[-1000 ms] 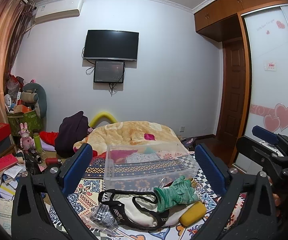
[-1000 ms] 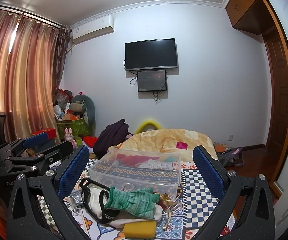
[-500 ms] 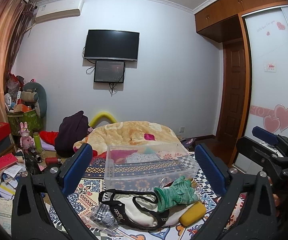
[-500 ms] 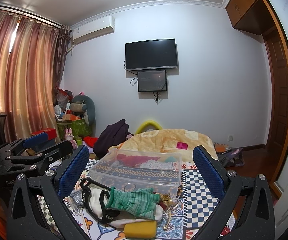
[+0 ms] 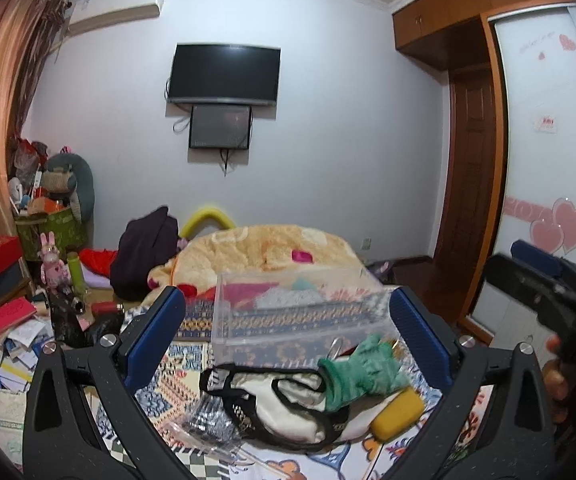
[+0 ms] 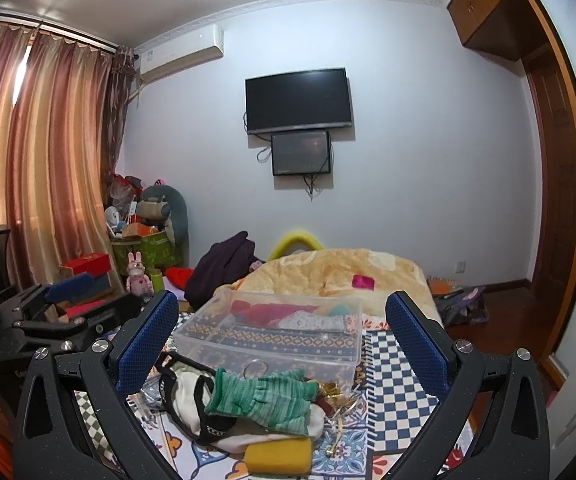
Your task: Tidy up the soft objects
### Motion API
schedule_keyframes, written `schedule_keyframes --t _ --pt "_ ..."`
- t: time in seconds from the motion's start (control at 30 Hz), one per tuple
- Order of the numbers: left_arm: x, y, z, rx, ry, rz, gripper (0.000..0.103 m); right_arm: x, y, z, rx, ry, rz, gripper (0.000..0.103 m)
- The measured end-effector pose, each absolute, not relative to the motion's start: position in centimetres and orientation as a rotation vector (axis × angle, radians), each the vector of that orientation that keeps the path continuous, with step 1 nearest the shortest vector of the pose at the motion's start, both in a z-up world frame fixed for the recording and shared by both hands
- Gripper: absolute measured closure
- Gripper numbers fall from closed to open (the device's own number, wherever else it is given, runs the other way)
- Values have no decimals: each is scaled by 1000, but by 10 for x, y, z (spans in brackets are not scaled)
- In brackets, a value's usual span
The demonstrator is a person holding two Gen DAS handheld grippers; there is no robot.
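A green knit glove (image 5: 358, 372) (image 6: 263, 398) lies on a cream garment with black trim (image 5: 283, 404) (image 6: 185, 400) on the patterned bedspread. A yellow sponge (image 5: 398, 414) (image 6: 277, 454) lies at the pile's near edge. Behind them stands a clear plastic bin (image 5: 296, 316) (image 6: 271, 332) holding red and pale cloth. My left gripper (image 5: 288, 344) is open and empty above the pile. My right gripper (image 6: 281, 344) is open and empty too, facing the same pile. Each gripper shows at the edge of the other's view.
A small clear bag of dark bits (image 5: 211, 426) and gold trinkets (image 6: 334, 394) lie by the pile. A folded yellow blanket (image 5: 267, 252) and dark bundle (image 5: 143, 252) sit behind the bin. Boxes, papers and toys (image 5: 7, 304) clutter the left; wardrobe (image 5: 548, 160) on the right.
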State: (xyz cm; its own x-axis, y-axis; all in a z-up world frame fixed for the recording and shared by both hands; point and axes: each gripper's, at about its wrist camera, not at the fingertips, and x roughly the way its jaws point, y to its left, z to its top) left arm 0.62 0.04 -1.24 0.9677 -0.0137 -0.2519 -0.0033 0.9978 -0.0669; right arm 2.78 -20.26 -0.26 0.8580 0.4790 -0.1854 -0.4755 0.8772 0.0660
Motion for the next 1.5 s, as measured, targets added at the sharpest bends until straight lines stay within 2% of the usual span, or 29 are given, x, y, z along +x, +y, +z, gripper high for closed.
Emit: schedule_keyframes --t 0.33,0.37,0.4,0.47,0.67,0.87,0.93,1.03,1.07,1.13,1.2,1.23,1.3,1.5 --pt "42 21 -67 -90 421 23 0 56 -190 -41 -24 349 526 0" --pt "44 24 -71 -98 432 20 4 59 -189 -44 -24 367 535 2" --pt "46 25 -73 -104 441 15 11 62 -186 -50 -22 393 548 5" --pt "53 31 -81 -123 472 3 16 67 -184 -55 -23 423 567 8" --pt "62 40 -98 -111 518 32 17 78 -168 -77 -11 537 647 16" --pt "66 54 -119 -132 576 39 18 89 -153 -96 -39 632 669 34" --pt "66 55 -123 -131 587 33 21 92 -150 -101 -34 647 666 37" --pt "70 56 -129 -138 607 14 29 93 -150 -105 -34 659 660 53" --pt "72 55 -131 -144 617 9 36 94 -151 -104 -35 665 656 59" --pt "73 54 -134 -154 632 3 44 97 -154 -106 -29 675 660 65" --pt "75 53 -137 -161 641 -10 54 99 -151 -105 -30 676 654 84" --pt "75 52 -137 -163 640 -13 55 100 -153 -106 -28 679 652 86" --pt "74 49 -136 -163 638 -28 65 103 -151 -107 -17 682 661 90" --pt "68 43 -129 -159 607 -40 80 100 -155 -99 -9 651 655 94"
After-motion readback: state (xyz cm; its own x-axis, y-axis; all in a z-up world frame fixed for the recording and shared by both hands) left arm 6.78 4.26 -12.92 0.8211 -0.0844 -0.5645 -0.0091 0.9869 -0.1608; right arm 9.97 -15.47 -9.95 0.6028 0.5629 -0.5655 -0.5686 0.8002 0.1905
